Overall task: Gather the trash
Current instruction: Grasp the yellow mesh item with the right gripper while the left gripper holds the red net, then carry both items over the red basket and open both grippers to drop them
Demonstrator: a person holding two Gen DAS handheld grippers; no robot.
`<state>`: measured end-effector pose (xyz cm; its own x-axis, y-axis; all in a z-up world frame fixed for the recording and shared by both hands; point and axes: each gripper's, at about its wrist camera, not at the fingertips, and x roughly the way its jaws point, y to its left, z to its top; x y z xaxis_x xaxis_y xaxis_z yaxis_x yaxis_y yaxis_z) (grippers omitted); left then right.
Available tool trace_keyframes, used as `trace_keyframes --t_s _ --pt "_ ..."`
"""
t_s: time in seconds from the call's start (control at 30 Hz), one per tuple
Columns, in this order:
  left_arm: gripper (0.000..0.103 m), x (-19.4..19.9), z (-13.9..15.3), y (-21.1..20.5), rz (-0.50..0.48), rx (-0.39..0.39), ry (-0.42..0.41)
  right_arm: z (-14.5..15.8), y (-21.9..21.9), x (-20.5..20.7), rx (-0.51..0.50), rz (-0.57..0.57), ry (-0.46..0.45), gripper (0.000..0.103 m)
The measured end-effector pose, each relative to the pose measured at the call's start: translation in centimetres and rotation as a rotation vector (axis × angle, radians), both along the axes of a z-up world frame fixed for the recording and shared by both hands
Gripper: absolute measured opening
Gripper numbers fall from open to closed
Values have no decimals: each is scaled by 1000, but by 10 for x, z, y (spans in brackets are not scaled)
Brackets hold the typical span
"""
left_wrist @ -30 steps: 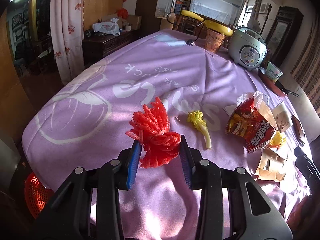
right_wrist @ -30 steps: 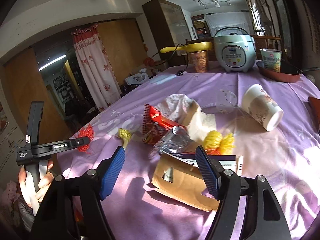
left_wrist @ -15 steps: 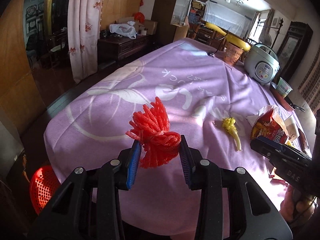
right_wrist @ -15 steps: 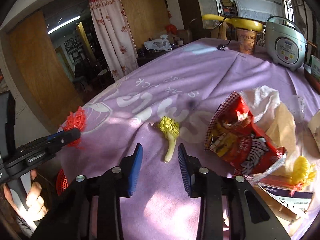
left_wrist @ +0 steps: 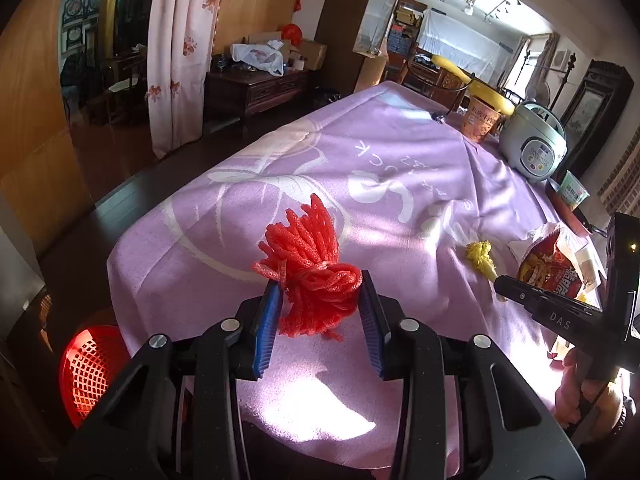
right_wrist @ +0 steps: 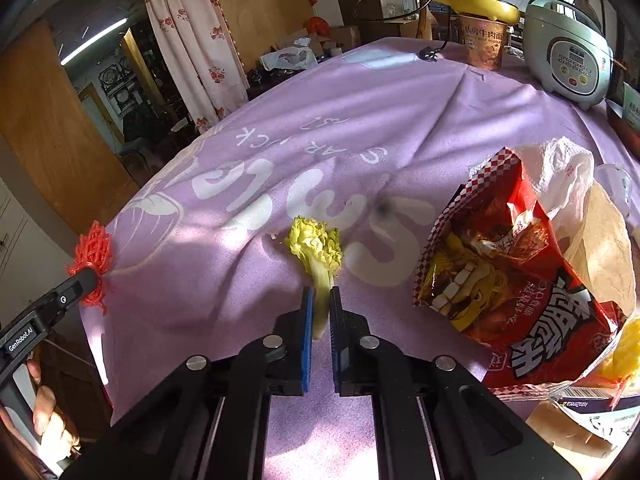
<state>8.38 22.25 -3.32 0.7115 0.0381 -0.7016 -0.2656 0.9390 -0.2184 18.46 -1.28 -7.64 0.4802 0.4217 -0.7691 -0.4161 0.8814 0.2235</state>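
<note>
My left gripper (left_wrist: 320,292) is shut on a red foam net bundle (left_wrist: 316,272), held above the purple tablecloth (left_wrist: 400,184) near its left edge. In the right wrist view that bundle (right_wrist: 94,248) shows at the far left, in the left gripper (right_wrist: 86,280). A yellow cabbage leaf (right_wrist: 316,244) lies on the cloth. My right gripper (right_wrist: 319,294) is closing, its blue pads pinching the leaf's pale stalk. The left wrist view shows the leaf (left_wrist: 480,258) beside the right gripper's tip (left_wrist: 500,280).
A red mesh basket (left_wrist: 90,368) stands on the floor below the table's left edge. To the right of the leaf lie a red snack bag (right_wrist: 508,284), a white plastic bag (right_wrist: 560,172) and a cardboard box (right_wrist: 580,420). A rice cooker (right_wrist: 568,56) and noodle cup (right_wrist: 484,46) stand at the back.
My right gripper swung left from the cardboard pile to the cabbage leaf and its jaws narrowed around the stalk. The left gripper carried the red bundle toward the table's left edge.
</note>
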Motion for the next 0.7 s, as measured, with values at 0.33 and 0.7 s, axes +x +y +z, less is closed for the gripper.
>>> trace_keyframes --t_s 0.33,0.7 --pt "38 -5 1 4 7 2 2 13 -12 -10 75 -4 -21 7" --pt "38 -12 13 -4 7 10 -9 52 -26 -31 168 9 -92 7"
